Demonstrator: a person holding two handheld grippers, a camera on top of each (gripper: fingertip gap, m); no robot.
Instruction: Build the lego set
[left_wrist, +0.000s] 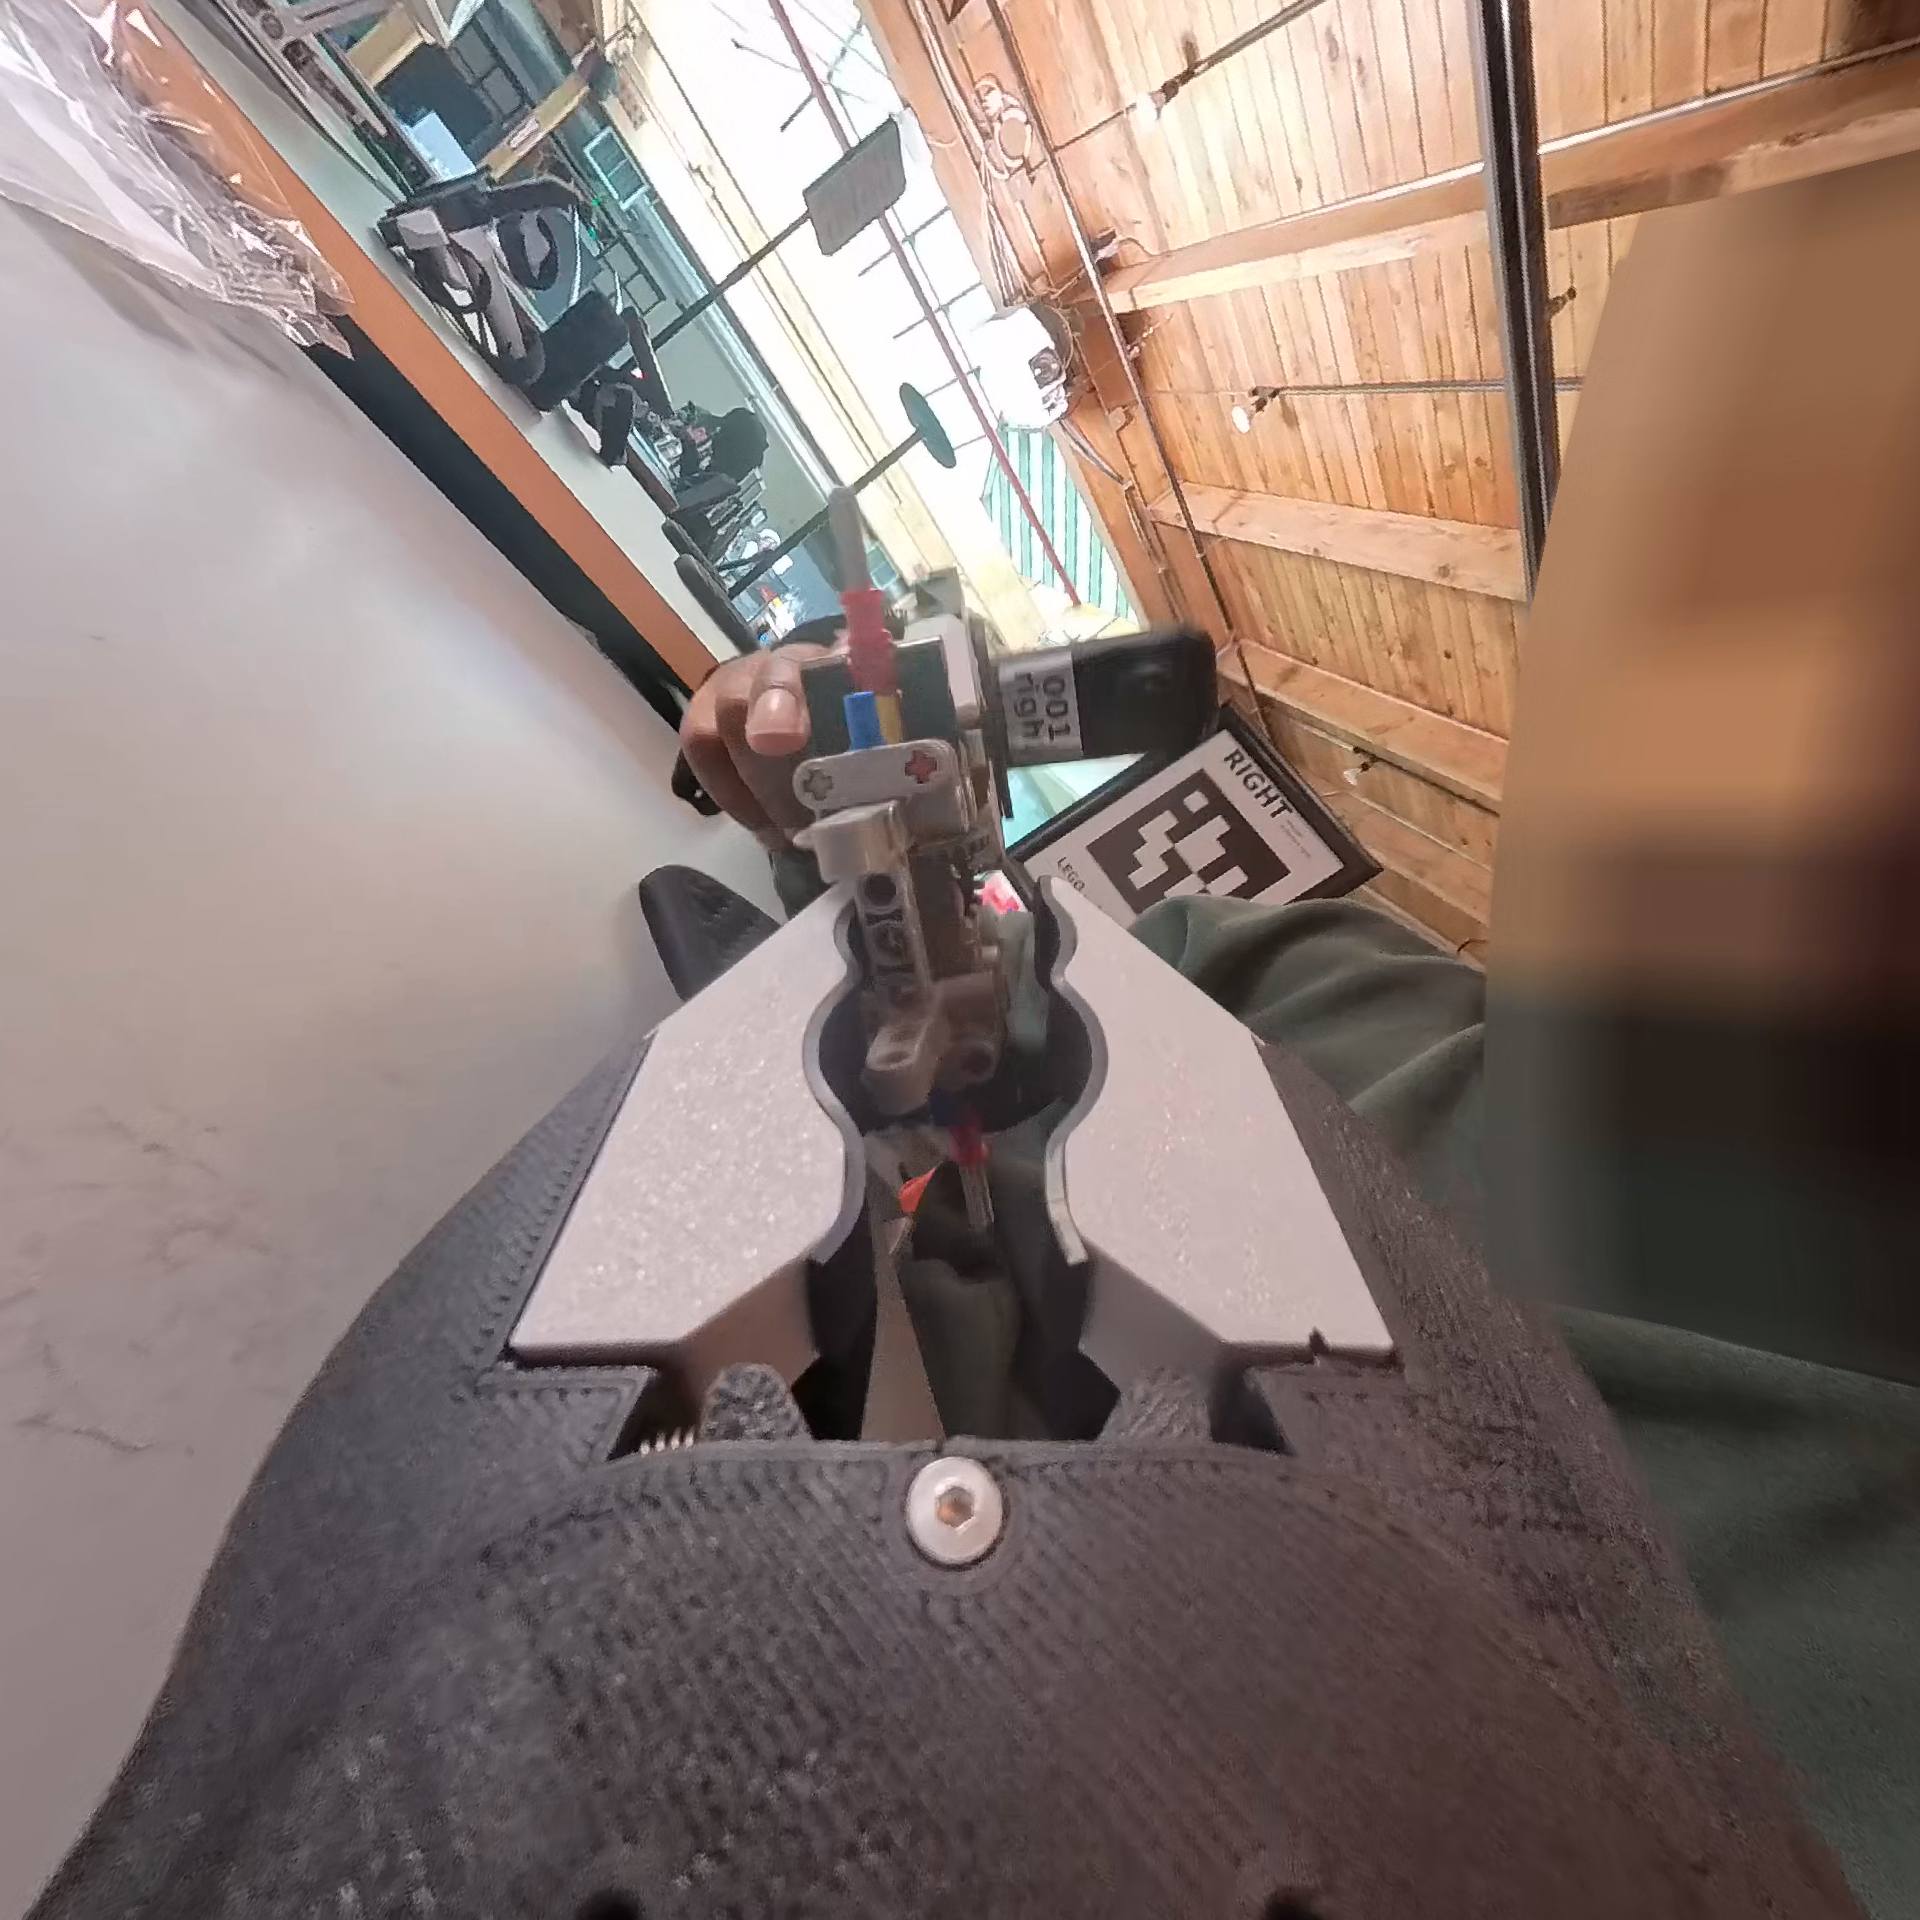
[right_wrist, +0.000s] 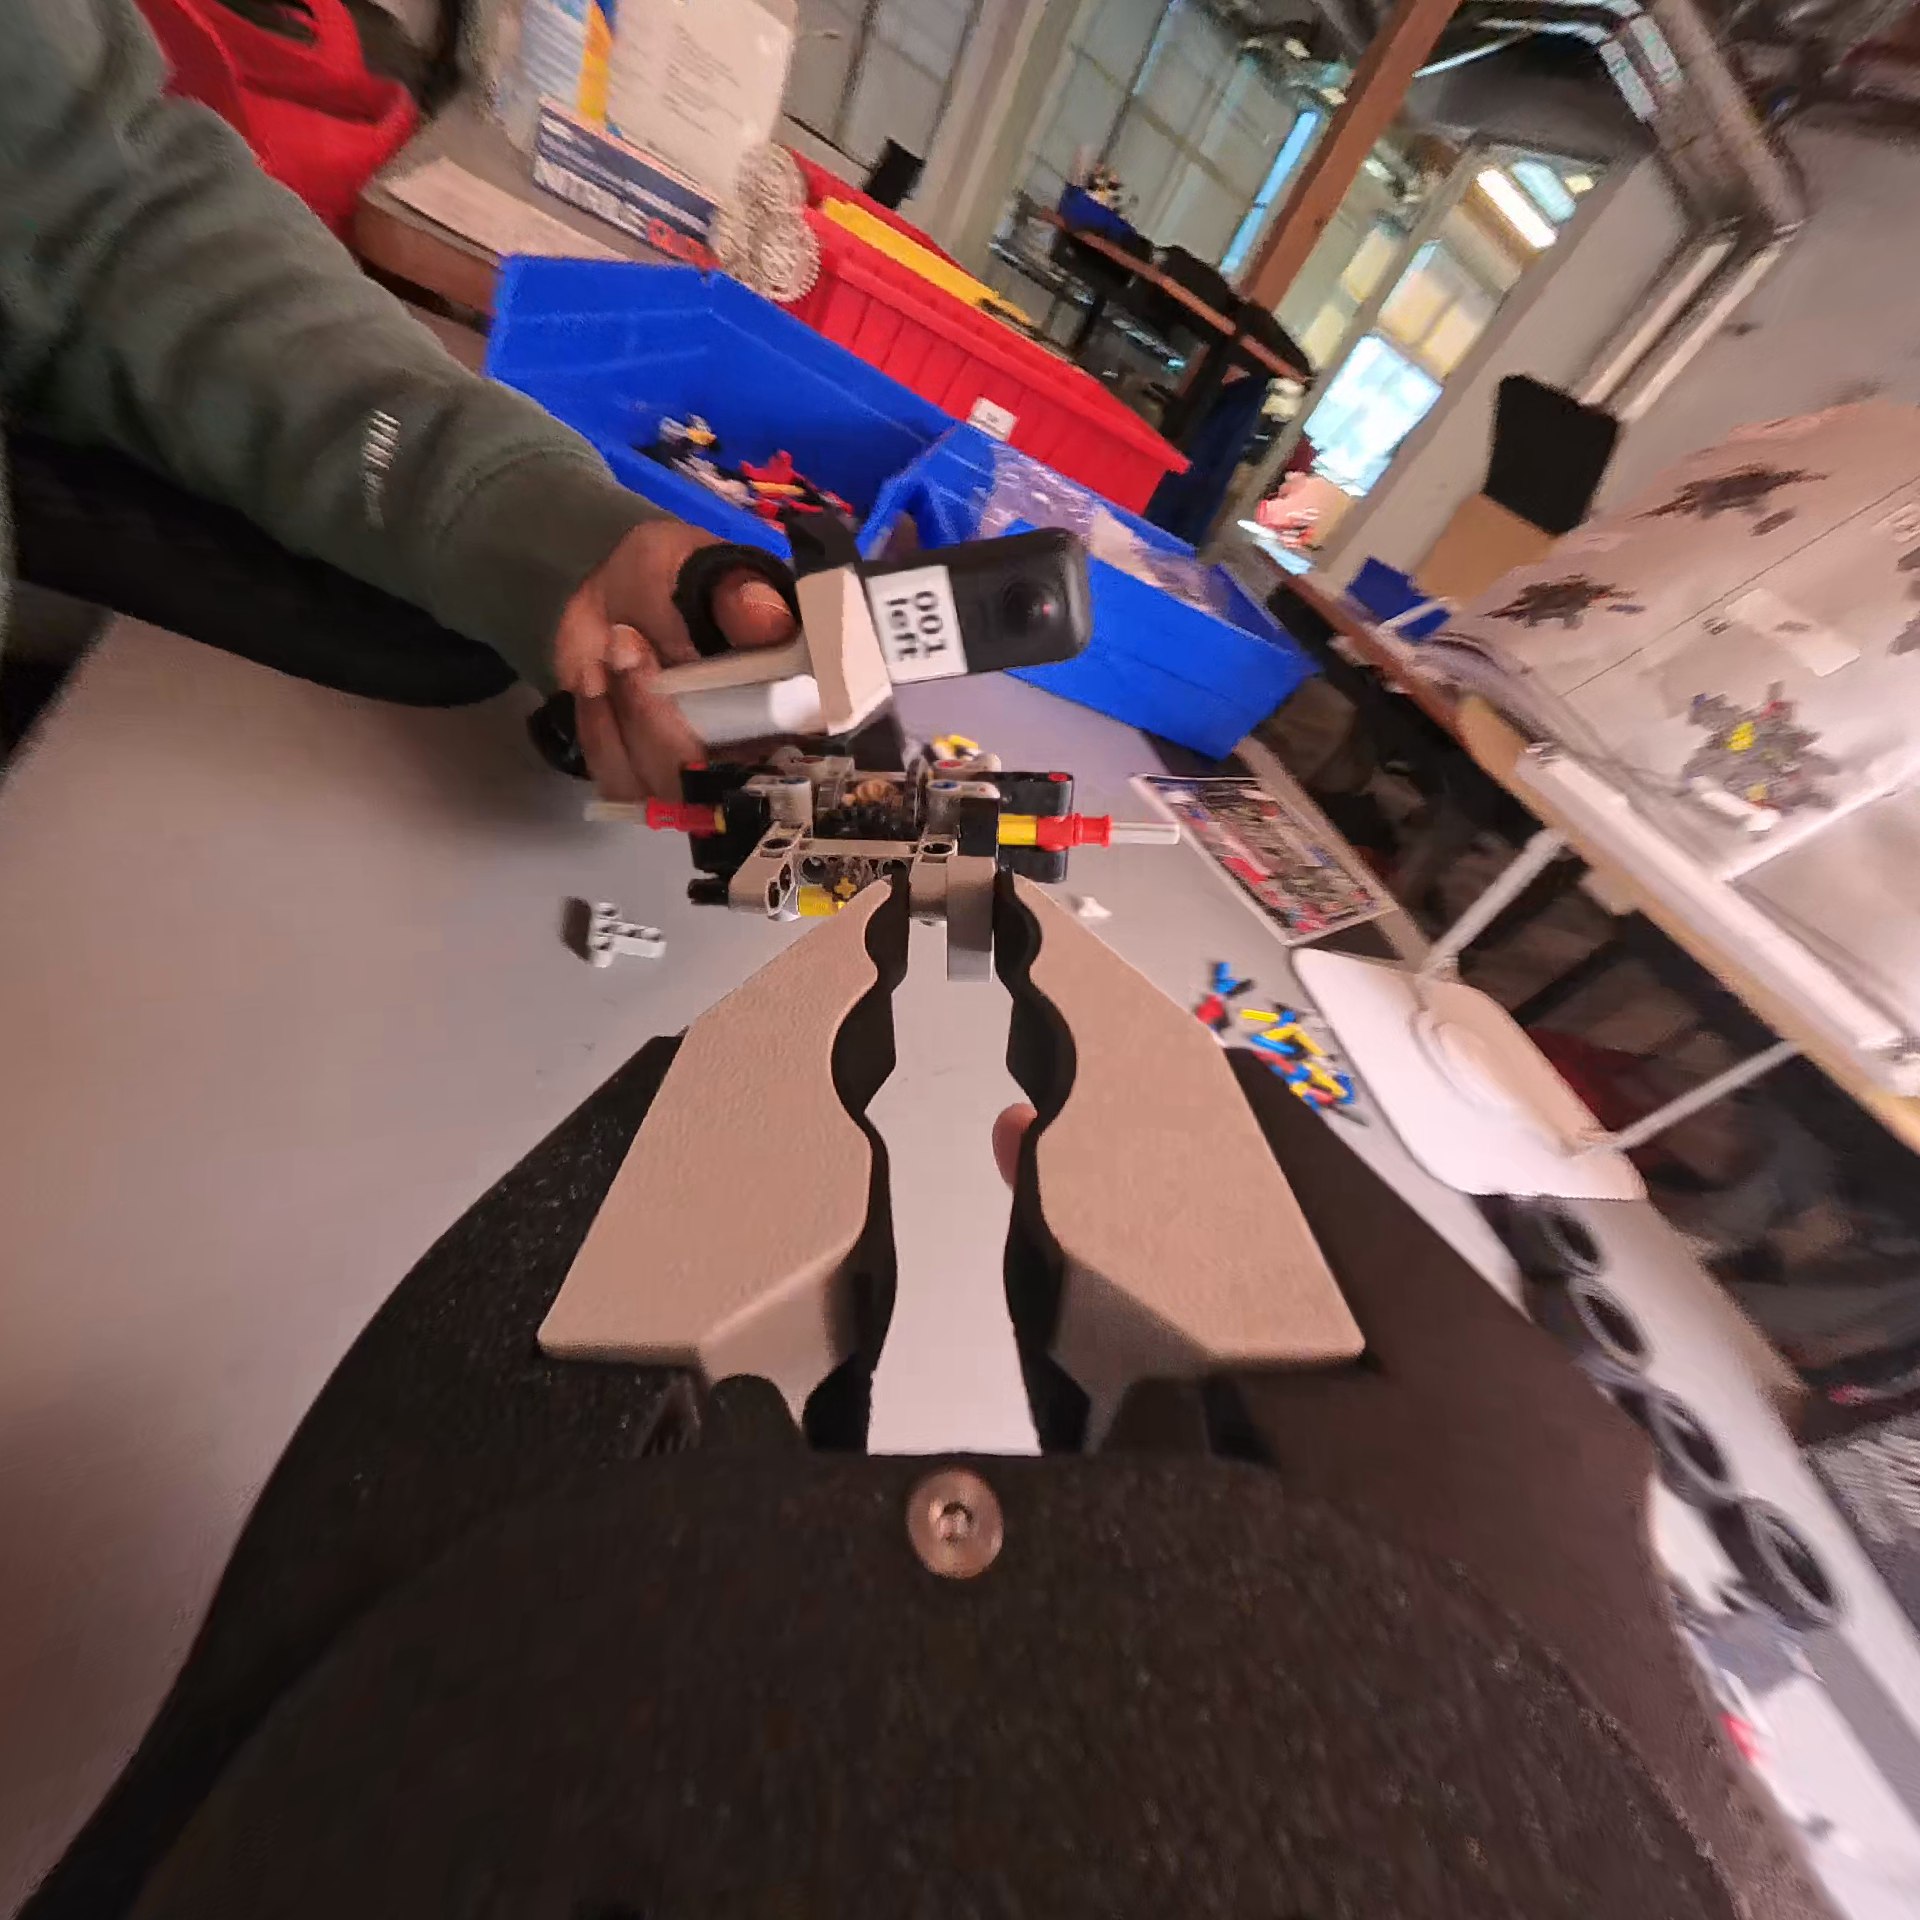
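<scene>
A small brick assembly (right_wrist: 862, 821) of grey and black beams, with red and yellow axle ends sticking out both sides, is held in the air above the grey table (right_wrist: 208, 935). My right gripper (right_wrist: 951, 894) is shut on a grey beam (right_wrist: 971, 925) at the assembly's near edge. In the left wrist view the same assembly (left_wrist: 894, 790) stands between the fingers of my left gripper (left_wrist: 940, 894). These are apart: the left fingertip lies along a grey beam, and the right fingertip (left_wrist: 1060, 914) stands clear of it. The left gripper's body (right_wrist: 831, 644) sits just above the assembly.
Blue bins (right_wrist: 727, 353) and a red bin (right_wrist: 966, 332) stand at the table's back. A loose grey piece (right_wrist: 613, 930), a booklet (right_wrist: 1268, 852), a pile of small coloured pieces (right_wrist: 1288, 1039) and a white stand base (right_wrist: 1455, 1060) lie on the table. A framed marker board (left_wrist: 1216, 831) shows behind.
</scene>
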